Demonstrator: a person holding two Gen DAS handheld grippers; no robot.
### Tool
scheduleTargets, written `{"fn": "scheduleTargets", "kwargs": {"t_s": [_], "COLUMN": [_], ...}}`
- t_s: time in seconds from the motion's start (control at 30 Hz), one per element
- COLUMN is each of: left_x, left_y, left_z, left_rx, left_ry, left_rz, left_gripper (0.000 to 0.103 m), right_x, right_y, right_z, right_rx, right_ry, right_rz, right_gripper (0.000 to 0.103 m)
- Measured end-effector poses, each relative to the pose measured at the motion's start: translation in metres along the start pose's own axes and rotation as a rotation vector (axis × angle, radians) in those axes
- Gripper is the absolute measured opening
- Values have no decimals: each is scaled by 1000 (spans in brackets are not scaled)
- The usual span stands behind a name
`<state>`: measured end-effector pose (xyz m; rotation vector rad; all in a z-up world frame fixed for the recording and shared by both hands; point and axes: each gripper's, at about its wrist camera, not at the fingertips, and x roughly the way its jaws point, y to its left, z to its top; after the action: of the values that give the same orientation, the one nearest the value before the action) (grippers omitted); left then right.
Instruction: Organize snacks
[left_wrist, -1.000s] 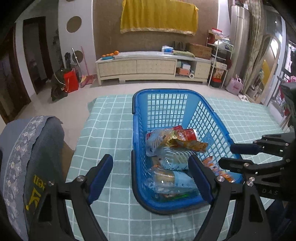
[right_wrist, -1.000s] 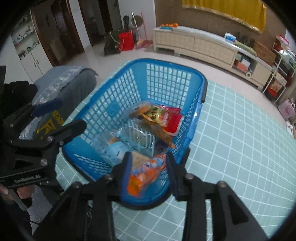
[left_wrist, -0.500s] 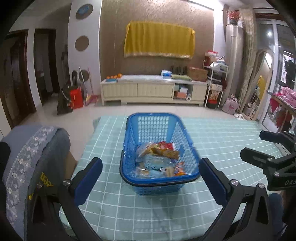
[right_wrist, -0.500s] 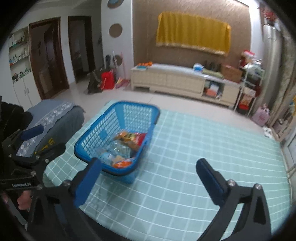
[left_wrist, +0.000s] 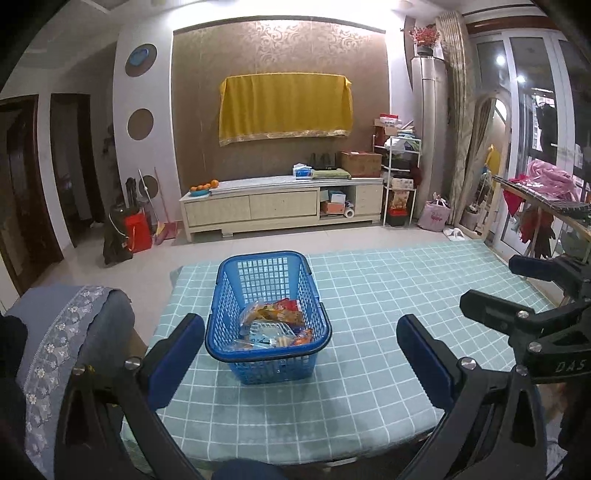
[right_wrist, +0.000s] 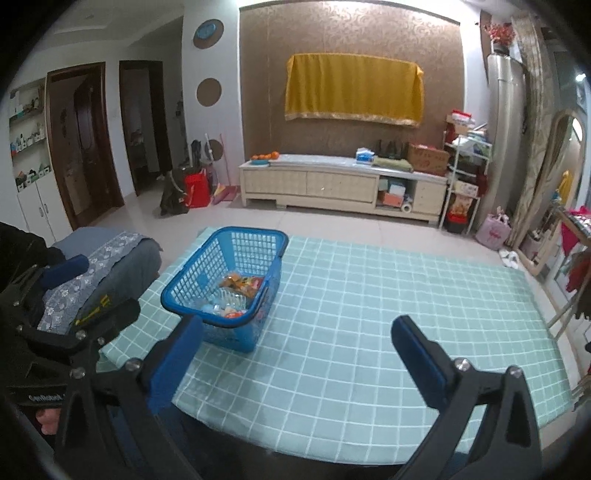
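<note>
where it sits, blue mesh basket (left_wrist: 268, 345) holds crinkly snack packets (left_wrist: 275, 325).

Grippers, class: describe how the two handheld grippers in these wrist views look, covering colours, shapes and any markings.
The left gripper and right gripper look alike: black angular frames with silver screws, each carrying two long fingers faced with blue pads. White lettering reading "DAS" shows on the right gripper's body in the left wrist view. No cables or sleeves are visible.

Perforated plastic basket (left_wrist: 266, 354), cloth tablecover (left_wrist: 369, 317)
</note>
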<state>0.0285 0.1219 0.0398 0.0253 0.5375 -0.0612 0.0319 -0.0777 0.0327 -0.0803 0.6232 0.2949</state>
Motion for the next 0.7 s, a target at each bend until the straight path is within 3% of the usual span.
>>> {"fn": "scheduleTargets", "kwargs": {"t_s": [0.7], "left_x": [-41], "left_y": [-14], "left_z": [-16], "left_rx": [-13], "left_ry": [-38], "left_rz": [-1], "left_gripper": [103], "right_x": [-47], "right_y": [2], "right_z": [-19], "right_rx": [18], "right_ry": [-49], "right_rz": [23], "right_gripper": [103]}}
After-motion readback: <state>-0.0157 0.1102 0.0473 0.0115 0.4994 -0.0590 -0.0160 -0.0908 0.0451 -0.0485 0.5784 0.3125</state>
